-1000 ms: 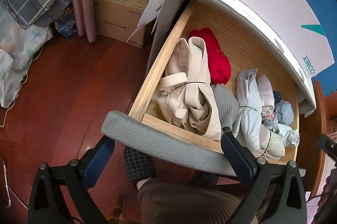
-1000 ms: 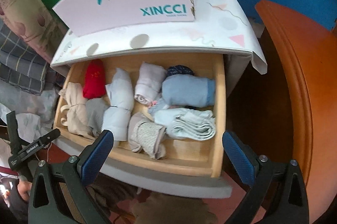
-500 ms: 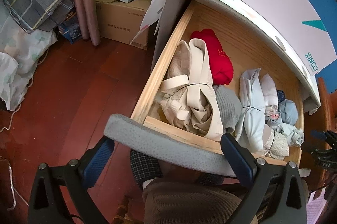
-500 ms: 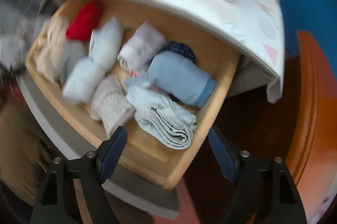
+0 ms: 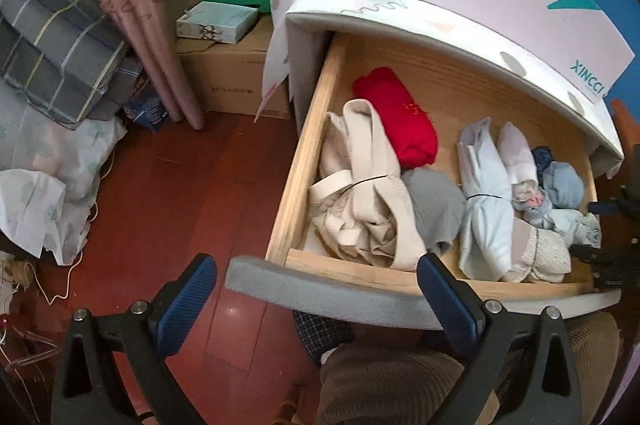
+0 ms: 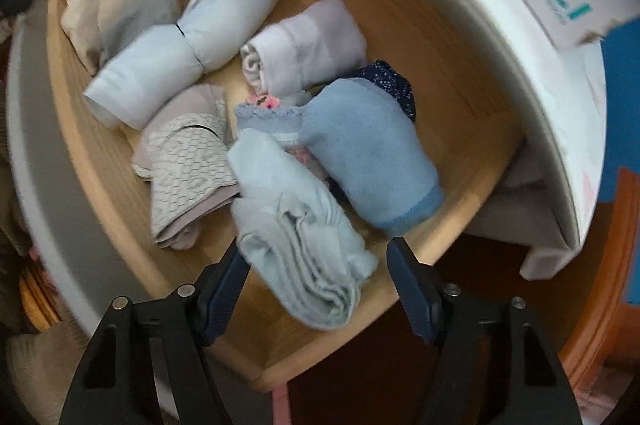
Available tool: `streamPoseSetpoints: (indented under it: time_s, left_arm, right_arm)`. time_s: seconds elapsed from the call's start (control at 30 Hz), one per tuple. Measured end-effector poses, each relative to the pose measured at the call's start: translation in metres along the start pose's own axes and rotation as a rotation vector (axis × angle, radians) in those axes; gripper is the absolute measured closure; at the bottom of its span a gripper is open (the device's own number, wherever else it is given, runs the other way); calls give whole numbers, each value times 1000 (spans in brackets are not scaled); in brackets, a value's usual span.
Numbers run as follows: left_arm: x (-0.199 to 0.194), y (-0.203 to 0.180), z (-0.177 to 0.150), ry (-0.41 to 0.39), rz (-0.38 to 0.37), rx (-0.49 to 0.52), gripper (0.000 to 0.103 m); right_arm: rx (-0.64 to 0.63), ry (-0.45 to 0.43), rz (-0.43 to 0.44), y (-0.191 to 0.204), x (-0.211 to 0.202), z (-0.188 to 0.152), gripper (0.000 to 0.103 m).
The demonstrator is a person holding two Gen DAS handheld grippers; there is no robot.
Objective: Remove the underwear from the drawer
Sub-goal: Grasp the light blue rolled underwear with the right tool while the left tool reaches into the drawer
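Underwear, a pale blue folded cotton bundle, lies in the front right corner of the open wooden drawer, beside a blue rolled sock. Since a second ago the right gripper has dropped down over that corner and its jaws have just been narrowing; the bundle now sits between them, though no pad clearly presses it, so the grasp looks imminent. It points straight down. The left gripper hovers spread and empty over the drawer's grey front edge.
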State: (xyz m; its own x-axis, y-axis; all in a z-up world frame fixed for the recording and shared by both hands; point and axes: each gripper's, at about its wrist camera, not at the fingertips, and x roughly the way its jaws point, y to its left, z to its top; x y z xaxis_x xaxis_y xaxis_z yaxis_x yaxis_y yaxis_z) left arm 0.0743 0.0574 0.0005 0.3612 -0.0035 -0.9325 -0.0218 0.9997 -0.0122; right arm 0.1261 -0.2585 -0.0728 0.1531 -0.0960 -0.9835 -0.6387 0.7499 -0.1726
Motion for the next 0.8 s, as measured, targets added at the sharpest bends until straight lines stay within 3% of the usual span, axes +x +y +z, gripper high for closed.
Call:
streamPoseSetpoints:
  time_s: [0.23,0.27,0.4,0.6,0.8]
  left_arm:
    - [4,-1,15,41,-33,-5,1]
    - [5,-2,16,45,-36,-8,1]
    - [11,-3,20,60,-50,-18,1]
    - [16,-3,26,77,-77,-43,1]
    - [22,-10,32,94,-84,-39,1]
  right_arm:
    - [-47,19,1,30,34,11,36]
    - [-42,18,19,32,35,12,44]
    - [4,14,54,34,38,13,52]
    - [163,-2,106,9,24,7,60]
    - [406,-49,157,-11,5,-9,62]
